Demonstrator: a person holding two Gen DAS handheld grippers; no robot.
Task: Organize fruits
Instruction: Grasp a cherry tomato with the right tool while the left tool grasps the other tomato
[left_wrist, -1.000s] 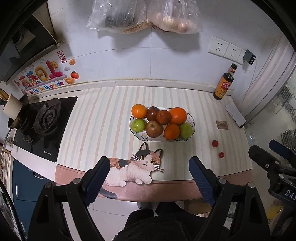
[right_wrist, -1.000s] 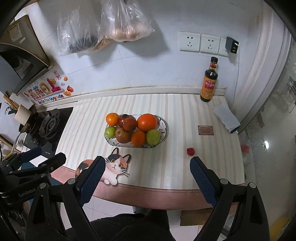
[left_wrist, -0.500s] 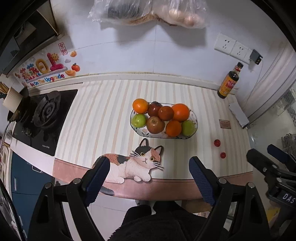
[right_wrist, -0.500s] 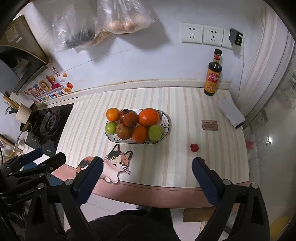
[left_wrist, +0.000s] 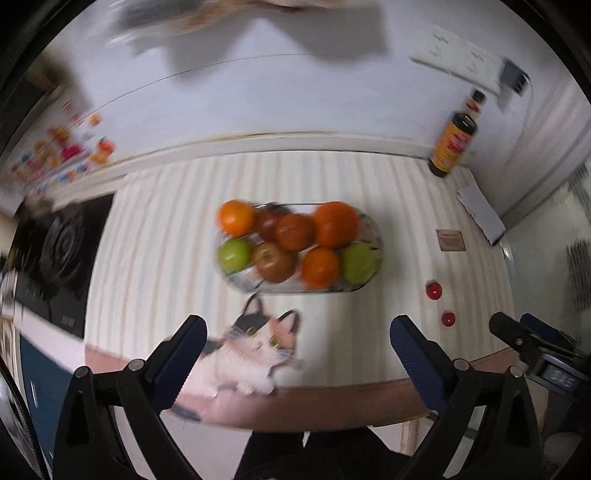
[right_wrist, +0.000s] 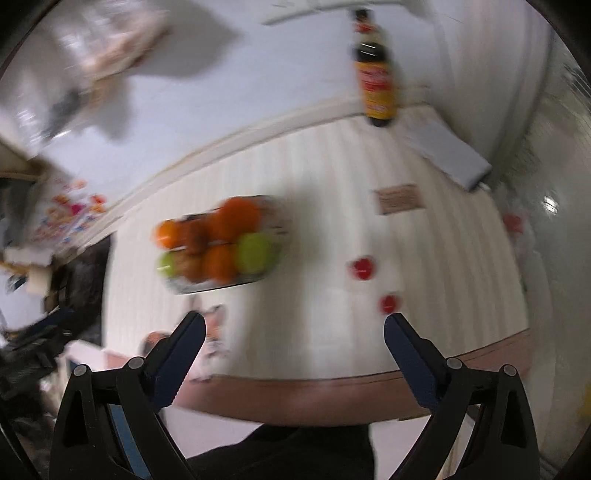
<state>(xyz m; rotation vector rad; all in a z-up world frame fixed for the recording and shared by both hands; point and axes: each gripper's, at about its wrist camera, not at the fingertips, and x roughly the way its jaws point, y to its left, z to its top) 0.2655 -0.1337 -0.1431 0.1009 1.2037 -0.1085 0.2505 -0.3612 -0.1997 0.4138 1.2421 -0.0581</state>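
Observation:
A glass bowl (left_wrist: 373, 221) of oranges, green apples and dark red fruits sits mid-counter; it also shows in the right wrist view (right_wrist: 177, 286). Two small red fruits lie loose to its right: one (left_wrist: 433, 290) farther back, one (left_wrist: 448, 318) nearer; in the right wrist view they are the far fruit (right_wrist: 362, 269) and the near fruit (right_wrist: 389, 303). My left gripper (left_wrist: 297, 338) is open and empty, in front of the bowl. My right gripper (right_wrist: 293, 332) is open and empty, its right finger just short of the nearer red fruit. Both views are blurred.
A dark sauce bottle (left_wrist: 455, 140) stands at the back right by the wall. A folded white cloth (left_wrist: 480, 212) and a small brown card (left_wrist: 449, 240) lie at the right. A gas hob (left_wrist: 59, 251) is at the left. A cat-shaped mat (left_wrist: 255, 350) lies at the front edge.
Both grippers have moved in toward the counter, so everything looks larger. The right gripper has swung right toward the two red fruits. Both stay open.

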